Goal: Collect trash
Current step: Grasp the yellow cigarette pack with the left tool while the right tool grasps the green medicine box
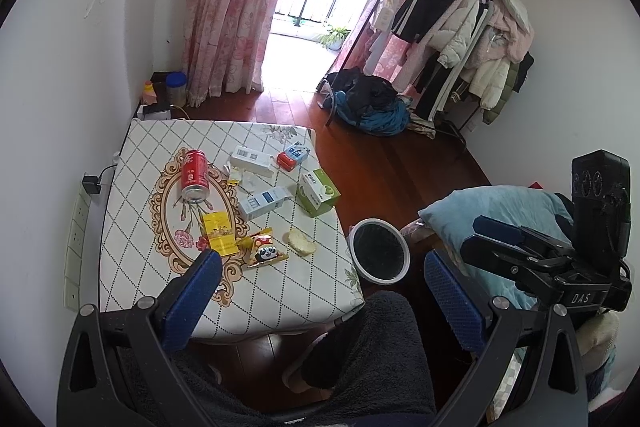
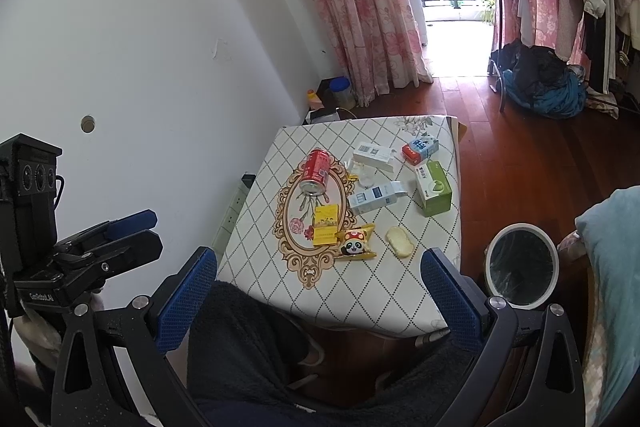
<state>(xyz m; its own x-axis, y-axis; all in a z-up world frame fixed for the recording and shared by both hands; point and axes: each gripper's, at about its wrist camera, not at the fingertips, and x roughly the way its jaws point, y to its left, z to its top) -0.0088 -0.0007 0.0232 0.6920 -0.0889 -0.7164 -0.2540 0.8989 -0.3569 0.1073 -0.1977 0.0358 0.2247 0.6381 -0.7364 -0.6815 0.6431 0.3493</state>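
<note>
Both grippers, left (image 1: 322, 301) and right (image 2: 318, 297), are hanging spread apart, holding nothing; trash is lying across the table (image 1: 280, 291), bin (image 1: 379, 251) standing beside it. Taking 1 item like the can (image 1: 194, 175) squarely looks wise.

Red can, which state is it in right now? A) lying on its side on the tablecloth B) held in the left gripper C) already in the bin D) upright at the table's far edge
A. The red can lies on its side on the tablecloth, open end toward the camera; both grippers are open and empty, and the bin sits on the floor beside the table.
</note>
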